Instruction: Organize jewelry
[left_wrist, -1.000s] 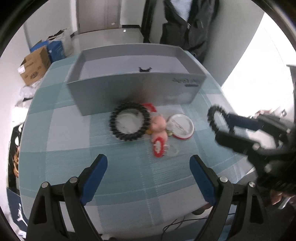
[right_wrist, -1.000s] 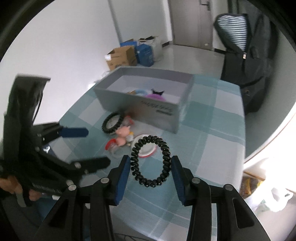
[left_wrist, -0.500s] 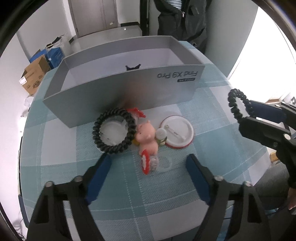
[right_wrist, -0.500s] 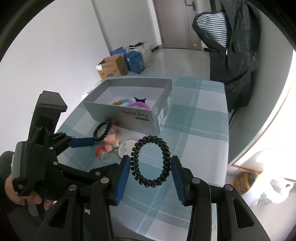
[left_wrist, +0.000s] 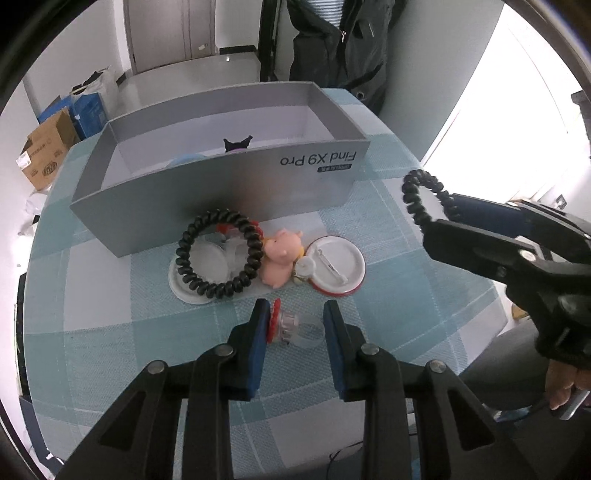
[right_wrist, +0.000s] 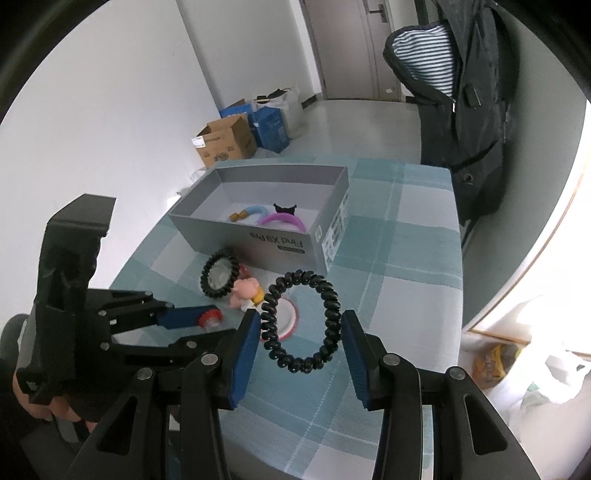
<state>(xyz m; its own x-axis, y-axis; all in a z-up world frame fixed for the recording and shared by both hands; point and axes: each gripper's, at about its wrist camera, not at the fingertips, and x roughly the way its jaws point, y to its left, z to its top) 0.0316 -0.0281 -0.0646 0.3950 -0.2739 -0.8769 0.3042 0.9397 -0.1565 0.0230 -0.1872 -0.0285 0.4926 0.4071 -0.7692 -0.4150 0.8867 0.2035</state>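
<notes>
A clear ring with a red top (left_wrist: 291, 326) lies on the teal checked cloth between the pads of my left gripper (left_wrist: 293, 330). Its jaws are closing, and both pads touch the ring. My right gripper (right_wrist: 299, 328) is shut on a black spiral band (right_wrist: 301, 321), held in the air to the right of the pile and in front of the grey box (left_wrist: 221, 192). A second black spiral band (left_wrist: 219, 254) rests on a white disc. Beside it lie a pink pig charm (left_wrist: 280, 254) and a red-rimmed pin badge (left_wrist: 336, 266). Inside the box are a purple bangle (right_wrist: 282, 221) and a blue one (right_wrist: 255, 212).
The table's rounded edge (left_wrist: 480, 325) runs close behind the right gripper. Cardboard boxes (right_wrist: 225, 142) stand on the floor beyond the table. A dark jacket over a chair (right_wrist: 461, 92) is at the far side. A hand (left_wrist: 561, 384) holds the right gripper's handle.
My left gripper moved in over the red-topped ring and its jaws closed from wide apart to around it. The right gripper kept the black spiral band and barely moved.
</notes>
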